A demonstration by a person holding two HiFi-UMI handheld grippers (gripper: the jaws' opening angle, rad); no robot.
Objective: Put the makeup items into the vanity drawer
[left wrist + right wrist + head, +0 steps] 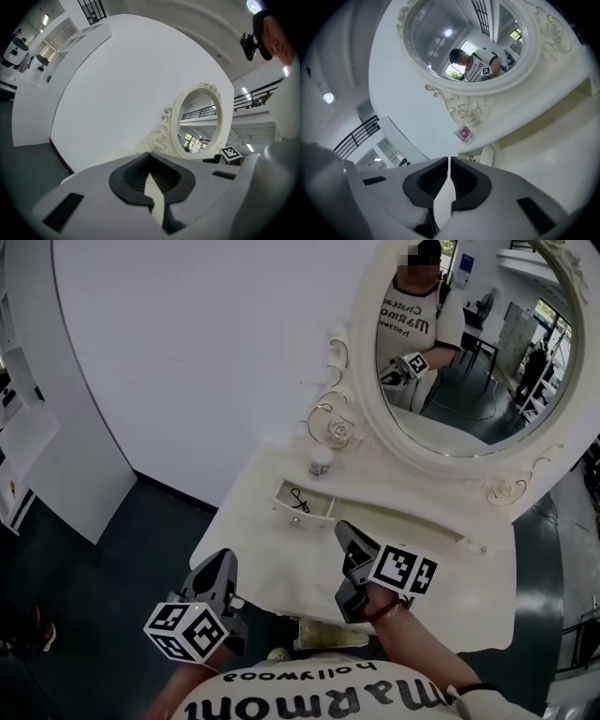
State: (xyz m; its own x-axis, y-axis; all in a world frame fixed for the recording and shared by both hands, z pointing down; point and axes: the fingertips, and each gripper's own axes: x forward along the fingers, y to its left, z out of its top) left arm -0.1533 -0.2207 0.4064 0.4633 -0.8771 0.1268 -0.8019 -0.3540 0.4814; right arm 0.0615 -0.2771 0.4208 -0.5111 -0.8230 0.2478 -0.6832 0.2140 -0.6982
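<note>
A jar (321, 462) stands on the table (267, 563), left of the mirror (469, 352); the open drawer (320, 509) lies just before it.

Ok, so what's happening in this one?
A person stands at a white vanity, holding a tool in each hand. The left tool and right tool are both shut and empty, hovering over the tabletop. A small drawer is open with something dark inside; a little jar sits by the mirror.

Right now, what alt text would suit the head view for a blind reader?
The left gripper and right gripper hover at the front of a white vanity table with an oval mirror, a small jar and an open drawer.
</note>
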